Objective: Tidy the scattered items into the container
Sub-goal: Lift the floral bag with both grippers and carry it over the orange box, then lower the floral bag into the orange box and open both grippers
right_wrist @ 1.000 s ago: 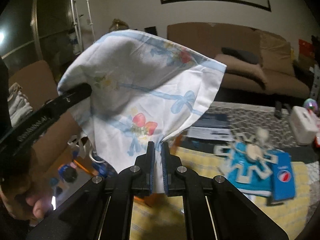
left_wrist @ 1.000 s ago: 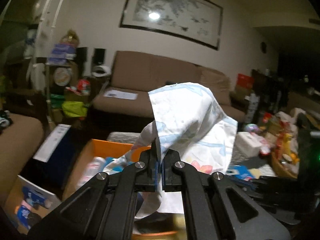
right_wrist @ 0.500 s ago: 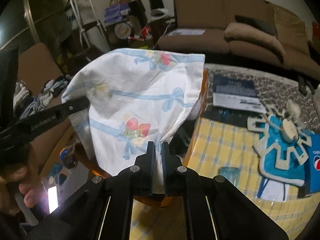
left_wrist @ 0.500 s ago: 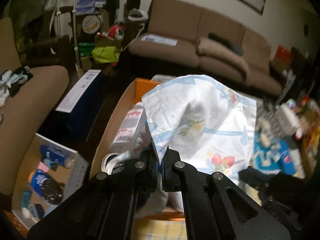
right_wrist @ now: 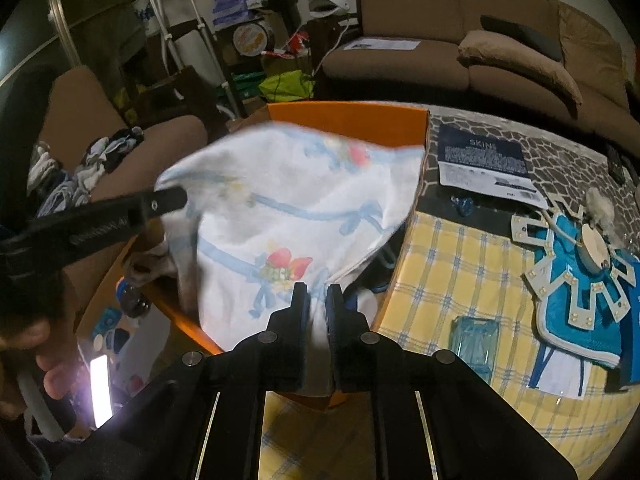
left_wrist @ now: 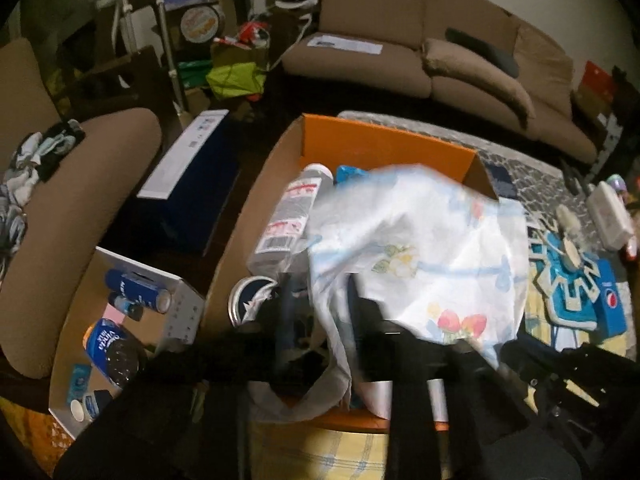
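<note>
A white cloth (right_wrist: 292, 216) printed with blue ribbons and red strawberries hangs bunched and draped over the open orange cardboard box (right_wrist: 348, 120), most of it already inside the box's walls. Under the cloth in that box lie a grey-labelled bottle (left_wrist: 294, 210) on its side and a round tin (left_wrist: 250, 300). To the right of the box, on the yellow checked tabletop (right_wrist: 460, 280), a blue-and-white garment (right_wrist: 576, 300) and a small clear blue packet (right_wrist: 474, 338) lie flat.
</note>
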A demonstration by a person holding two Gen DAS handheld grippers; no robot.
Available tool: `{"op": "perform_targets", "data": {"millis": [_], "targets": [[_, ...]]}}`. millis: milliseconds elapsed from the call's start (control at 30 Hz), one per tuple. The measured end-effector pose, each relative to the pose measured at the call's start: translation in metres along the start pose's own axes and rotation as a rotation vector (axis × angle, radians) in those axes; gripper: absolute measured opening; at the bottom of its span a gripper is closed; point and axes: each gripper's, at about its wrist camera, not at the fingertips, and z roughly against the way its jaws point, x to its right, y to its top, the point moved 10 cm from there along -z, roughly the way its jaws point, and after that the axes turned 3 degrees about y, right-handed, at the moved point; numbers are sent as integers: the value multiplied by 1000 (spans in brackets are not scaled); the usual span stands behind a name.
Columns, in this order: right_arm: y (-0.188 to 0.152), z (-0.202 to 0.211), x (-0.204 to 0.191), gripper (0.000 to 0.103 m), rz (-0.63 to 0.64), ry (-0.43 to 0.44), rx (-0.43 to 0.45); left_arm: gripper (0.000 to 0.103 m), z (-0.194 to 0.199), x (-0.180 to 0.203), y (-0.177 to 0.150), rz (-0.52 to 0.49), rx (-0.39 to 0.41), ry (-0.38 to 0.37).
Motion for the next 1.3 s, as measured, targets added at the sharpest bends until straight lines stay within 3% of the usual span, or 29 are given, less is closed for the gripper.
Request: {"op": "perform_targets", "data": {"millis": [100,233,400,533,667,800,900,967,1033,1133,1300], "targets": [[0,3,-2,14,13,-4,-4,37,6,-2,3,3,15,7],[5,14,-6,39,42,-7,20,38,11,-5,6,11,22,8],[16,35,5,40,26,-18,69,39,15,-7,6,30,19,-12],[23,57,38,41,17,-87,97,48,18,-7,6,37,21,-22],[17,73,86,48,-30,-162,100,49,21,-8,7,36,23,-24],[-19,54,129,63,-124,-183,-29,52,23,-8,7,48,18,-24],[-55,23,142,63,-159,-212,-180,61,26,-4,8,47,26,-27],[-76,1,139,63,-184,-174,-259,63,27,-1,7,60,27,-35],[-86,-11,133,62,-202,-129,-289,65,27,3,5,74,15,-62],[-92,-21,117,43,-169,-81,-321,65,25,8,1,84,-8,-93],[-95,-24,104,42,-55,-135,-348,65,25,11,-3,71,-16,-85]]}}
